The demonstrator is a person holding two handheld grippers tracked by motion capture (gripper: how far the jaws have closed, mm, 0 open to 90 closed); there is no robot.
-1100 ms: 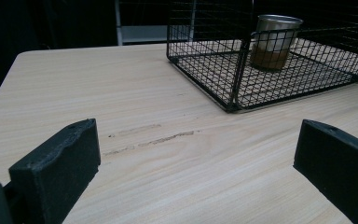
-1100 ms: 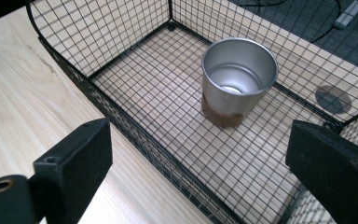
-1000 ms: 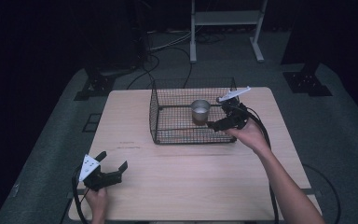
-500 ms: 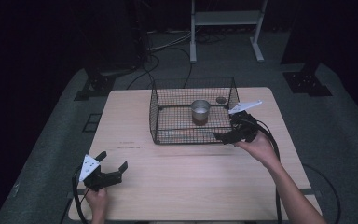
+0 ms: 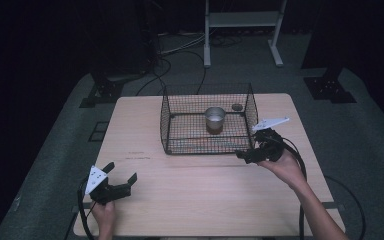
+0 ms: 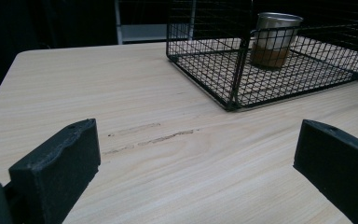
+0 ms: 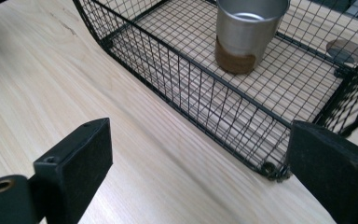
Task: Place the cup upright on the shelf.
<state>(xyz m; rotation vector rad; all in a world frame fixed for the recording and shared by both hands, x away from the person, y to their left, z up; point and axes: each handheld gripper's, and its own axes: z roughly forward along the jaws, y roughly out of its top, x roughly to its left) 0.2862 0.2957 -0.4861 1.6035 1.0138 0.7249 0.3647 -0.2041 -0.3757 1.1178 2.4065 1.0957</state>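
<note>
**Right tongs clear of the basket, cup set inside**

Placing step judged done: metal cup [image 5: 215, 120] upright inside the wire basket [image 5: 180, 137], toward its 1 o'clock part, touched by neither tool. Right tongs [image 5: 246, 155] wide and empty, low over the tabletop [image 5: 205, 200] just outside the basket's 4 o'clock corner. Left tongs [image 5: 122, 181] wide, empty, parked near the tabletop's 7 o'clock corner.

Next, probably: either backing off toward 6 o'clock, or lifting over the rim for a re-grasp.

Bare wood open from 5 to 9 o'clock. Tight at the corner wire by the right tongs' far pad [image 7: 328, 172]. Small dark disc [image 5: 237, 107] at the basket's 2 o'clock corner.
</note>
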